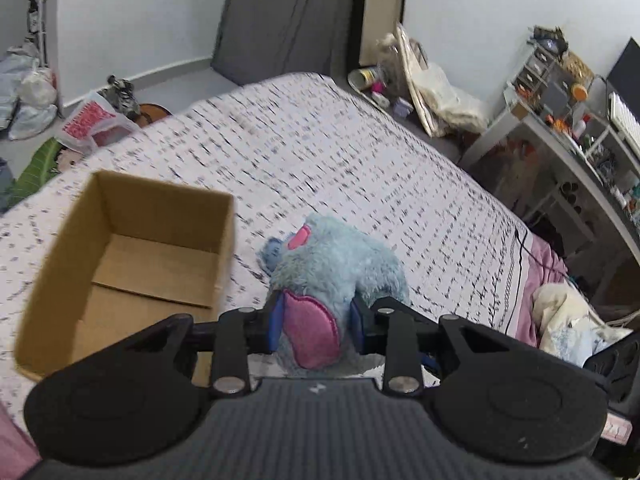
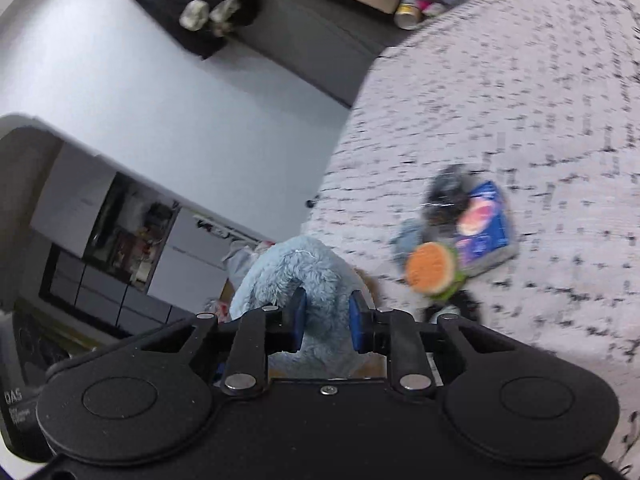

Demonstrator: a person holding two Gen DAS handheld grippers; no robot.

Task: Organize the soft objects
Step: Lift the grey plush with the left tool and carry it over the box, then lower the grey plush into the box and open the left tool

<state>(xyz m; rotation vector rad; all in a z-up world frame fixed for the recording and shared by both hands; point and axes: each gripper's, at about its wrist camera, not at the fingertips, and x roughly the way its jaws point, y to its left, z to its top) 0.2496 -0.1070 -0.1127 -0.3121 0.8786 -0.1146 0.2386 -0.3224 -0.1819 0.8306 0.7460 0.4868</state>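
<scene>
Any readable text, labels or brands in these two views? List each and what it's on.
"DAS": white letters on a dark object at the lower left edge of the right wrist view; smaller lines under it are unreadable.
Red print on the plastic bag: too blurred.
Blue package beside the burger toy: print too blurred.
Nothing else legible.

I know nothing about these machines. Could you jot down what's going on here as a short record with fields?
setting: bed with a patterned cover
held item: blue plush toy
left gripper: closed on the toy at its pink patch
right gripper: closed on the toy's blue fur
container: open cardboard box on the bed, seemingly empty
also on bed: burger-shaped toy, blue packet
</scene>
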